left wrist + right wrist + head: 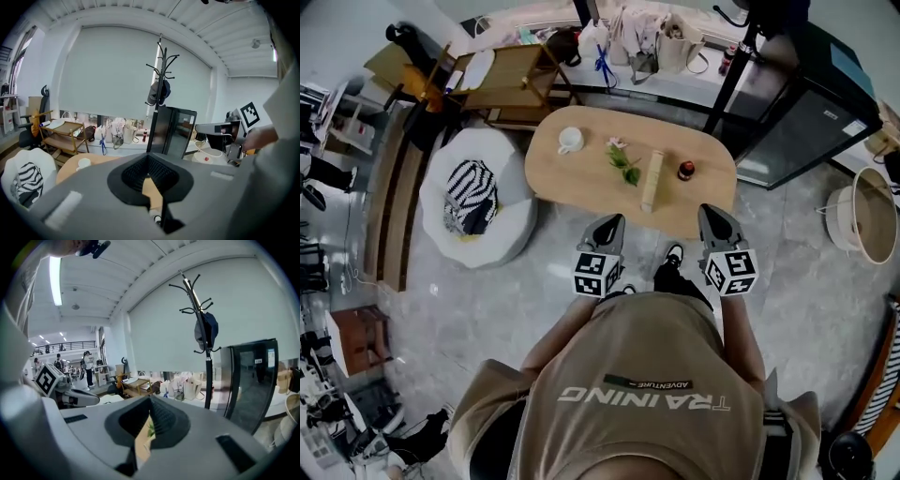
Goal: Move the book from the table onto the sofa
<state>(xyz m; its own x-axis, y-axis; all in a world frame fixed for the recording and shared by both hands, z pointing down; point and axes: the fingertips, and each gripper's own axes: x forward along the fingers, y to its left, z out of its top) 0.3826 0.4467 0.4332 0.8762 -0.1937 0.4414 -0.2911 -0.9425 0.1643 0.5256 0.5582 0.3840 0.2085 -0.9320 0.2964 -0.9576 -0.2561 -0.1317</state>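
So basically nothing's done yet on this one. The slim tan book [652, 180] is sitting on the oval wooden table [572, 183], roughly mid-table between a green sprig [624, 164] and a small dark jar [685, 171], with a white cup [570, 140] further over to the left. The white rounded sofa [511, 234] is off the table's left end and only has a black-and-white striped cushion [471, 195] on it, so the whole pick-up, carry and set-down is left to do. The person stands at the near edge of the table with both arms out in front. The left gripper [609, 223] and right gripper [712, 214] sit side by side, pointing forward and a bit down at the table. Both sets of fingers [605, 236] are pressed together with nothing in them, and neither touches the book, which is just ahead between the two.
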